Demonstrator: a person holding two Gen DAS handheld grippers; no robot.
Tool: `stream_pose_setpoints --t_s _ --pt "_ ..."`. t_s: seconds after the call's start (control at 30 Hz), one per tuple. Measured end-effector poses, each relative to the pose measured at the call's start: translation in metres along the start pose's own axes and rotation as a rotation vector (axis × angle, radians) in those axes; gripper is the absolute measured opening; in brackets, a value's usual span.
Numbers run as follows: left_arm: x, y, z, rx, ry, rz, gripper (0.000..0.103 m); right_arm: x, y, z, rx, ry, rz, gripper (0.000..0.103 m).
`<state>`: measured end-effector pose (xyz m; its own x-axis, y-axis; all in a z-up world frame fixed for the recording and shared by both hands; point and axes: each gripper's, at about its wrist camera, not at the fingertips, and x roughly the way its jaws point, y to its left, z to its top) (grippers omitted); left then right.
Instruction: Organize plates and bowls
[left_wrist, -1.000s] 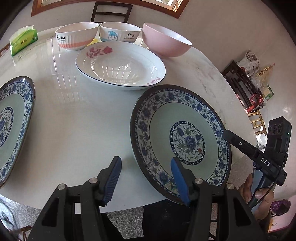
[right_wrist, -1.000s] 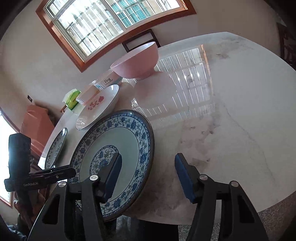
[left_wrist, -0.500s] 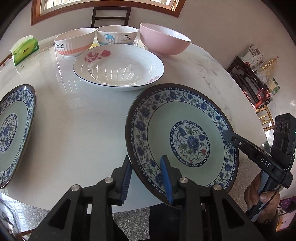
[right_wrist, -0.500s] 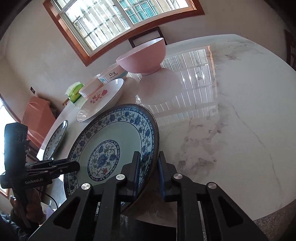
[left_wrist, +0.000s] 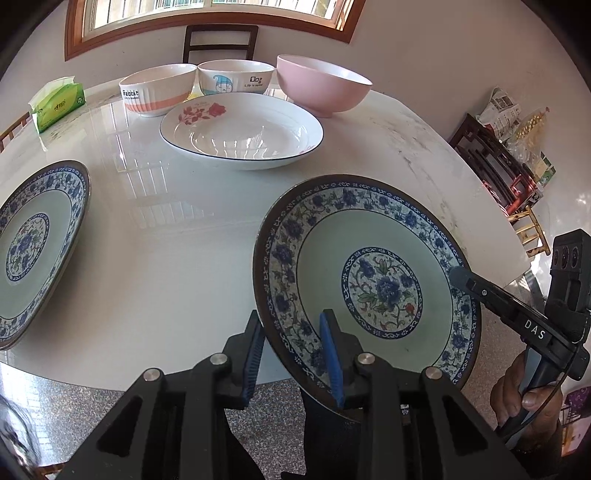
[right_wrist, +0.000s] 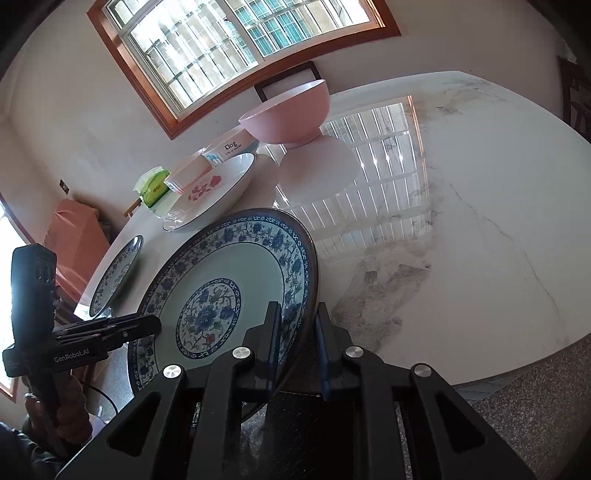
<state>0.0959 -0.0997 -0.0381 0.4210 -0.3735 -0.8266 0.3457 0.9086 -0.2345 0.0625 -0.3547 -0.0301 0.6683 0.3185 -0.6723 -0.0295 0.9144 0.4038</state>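
Note:
A blue floral plate (left_wrist: 373, 273) is lifted and tilted above the near table edge. My left gripper (left_wrist: 293, 354) is shut on its near-left rim. My right gripper (right_wrist: 295, 347) is shut on its right rim (right_wrist: 306, 280); it also shows at the right in the left wrist view (left_wrist: 458, 275). A second blue floral plate (left_wrist: 33, 243) lies at the left. A white rose plate (left_wrist: 242, 129) lies further back. Behind it stand an orange-striped bowl (left_wrist: 157, 90), a white cartoon bowl (left_wrist: 236, 78) and a pink bowl (left_wrist: 323, 85).
The round white marble table (left_wrist: 166, 229) has its edge close to me. A green tissue pack (left_wrist: 57, 103) sits at the far left. A dark chair (left_wrist: 219, 40) stands behind the table under the window. Shelves with clutter (left_wrist: 506, 158) stand at the right.
Both grippers closed from open onto the plate's rim, one on each side. The plate has since risen off the table and tilted.

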Motion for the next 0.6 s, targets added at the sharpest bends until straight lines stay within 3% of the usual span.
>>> stream_pose_setpoints --t_s 0.37,0.6 --pt "-0.019 0.024 -0.009 -0.049 -0.037 0.040 0.031 0.004 0.034 -0.009 -0.055 0.000 0.029 0.017" --pt "-0.043 0.051 -0.011 -0.131 -0.083 0.073 0.031 0.013 0.066 -0.004 -0.105 0.006 0.074 0.017"
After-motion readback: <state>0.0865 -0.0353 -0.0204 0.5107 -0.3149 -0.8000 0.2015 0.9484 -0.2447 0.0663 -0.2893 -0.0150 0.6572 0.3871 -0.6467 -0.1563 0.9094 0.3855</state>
